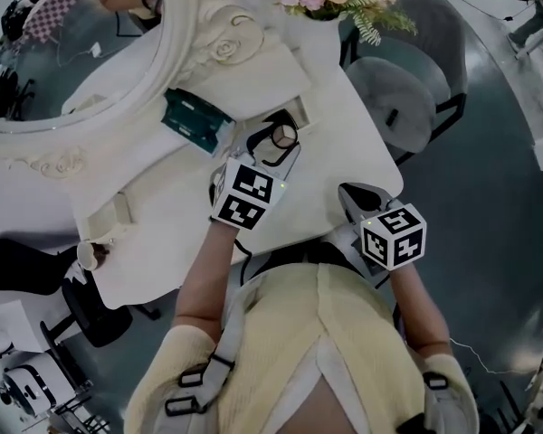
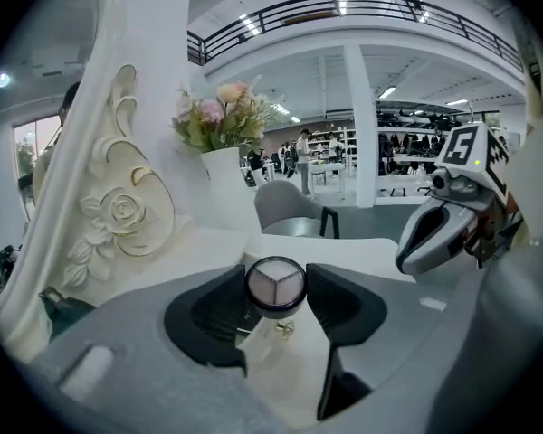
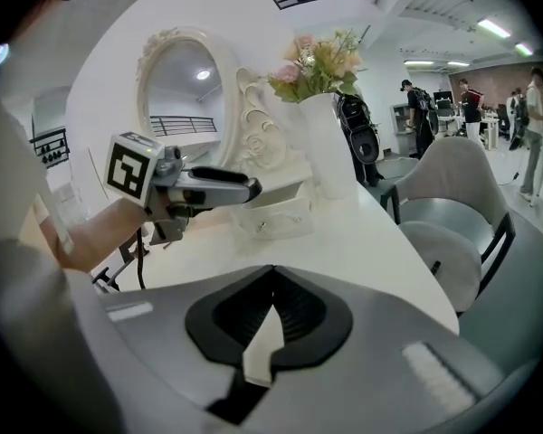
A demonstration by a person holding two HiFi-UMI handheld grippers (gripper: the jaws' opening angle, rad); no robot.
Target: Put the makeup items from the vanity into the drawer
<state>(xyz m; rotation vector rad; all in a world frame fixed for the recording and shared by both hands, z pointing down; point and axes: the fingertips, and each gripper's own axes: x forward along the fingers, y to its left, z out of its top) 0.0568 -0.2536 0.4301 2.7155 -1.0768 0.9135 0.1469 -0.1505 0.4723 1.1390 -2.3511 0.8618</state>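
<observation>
one compact held, one pair of fingers empty

at the far left stands one oval mirror (image 1: 81, 61) in a carved white frame. at its foot lies one teal box (image 1: 195, 122), flat on the white counter (image 1: 163, 224).

next comes the left gripper (image 2: 276, 295), raised above the counter. its fingers (image 2: 339, 301) stand partly apart, pressed on either side of one round compact (image 2: 275, 281). the compact has a dark rim, and its clear lid shows three pale wedges of colour. so that makeup item is up in the grip and off the counter, in front of the mirror frame.

just past it, near the mirror's base, sits one small white drawer unit (image 3: 273, 213). i can't tell from here whether a drawer is pulled out.

beside that is one white vase (image 3: 330, 147) with one bunch of pink and peach flowers (image 3: 319, 61).

further right, near the counter's edge, the right gripper (image 3: 271, 283) hangs with its fingers (image 3: 303, 315) closed tip to tip. nothing is between them.

beyond the counter's right edge stands one grey chair (image 3: 452, 179).
</observation>
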